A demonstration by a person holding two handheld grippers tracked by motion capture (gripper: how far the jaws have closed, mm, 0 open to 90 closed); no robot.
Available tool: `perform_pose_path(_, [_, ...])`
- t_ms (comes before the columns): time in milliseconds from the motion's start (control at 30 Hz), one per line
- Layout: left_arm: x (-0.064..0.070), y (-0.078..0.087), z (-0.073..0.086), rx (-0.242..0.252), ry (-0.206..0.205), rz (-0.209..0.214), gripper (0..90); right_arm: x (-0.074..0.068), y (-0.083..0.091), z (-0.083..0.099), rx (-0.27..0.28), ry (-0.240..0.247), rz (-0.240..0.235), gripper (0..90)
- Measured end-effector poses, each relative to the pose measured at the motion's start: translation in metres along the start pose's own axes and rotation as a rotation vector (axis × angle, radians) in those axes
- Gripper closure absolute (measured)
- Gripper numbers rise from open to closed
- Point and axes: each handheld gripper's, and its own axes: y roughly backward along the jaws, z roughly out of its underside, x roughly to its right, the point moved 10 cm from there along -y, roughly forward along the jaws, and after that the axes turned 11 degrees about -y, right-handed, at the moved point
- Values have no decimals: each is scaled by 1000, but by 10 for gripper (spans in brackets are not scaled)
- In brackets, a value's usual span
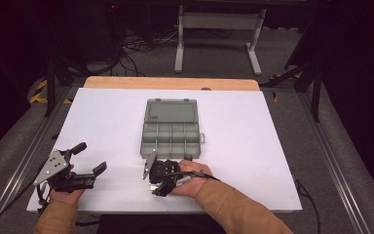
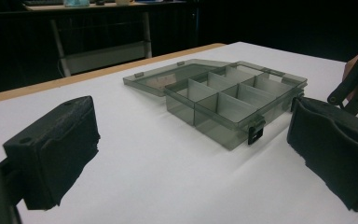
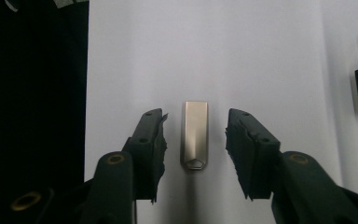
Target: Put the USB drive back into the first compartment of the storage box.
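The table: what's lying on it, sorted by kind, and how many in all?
Clear grey compartment box, lid open: 1
Small silver metal piece, flat on the table between the right gripper jaws: 1
Hand-held grippers, right and left gripper: 2
Total: 4

High view: overhead from the near edge, facing forward and down across the whole table (image 1: 253,146). Left gripper view: low above the tabletop, facing the box (image 2: 223,100) from nearby. Right gripper view: close, straight down onto the table. Shared by high and left: box.
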Motion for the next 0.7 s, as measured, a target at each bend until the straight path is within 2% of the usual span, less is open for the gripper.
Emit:
perform_pose_path(267, [0, 0, 0, 0, -3, 1, 28, 0, -5, 3, -19, 13, 18, 685])
perform_pose_path(433, [0, -1, 0, -1, -5, 0, 28, 0, -4, 3, -25, 27, 20, 782])
perform_pose_path(700, [1, -1, 0, 0, -6, 2, 28, -1, -4, 3, -27, 25, 21, 785])
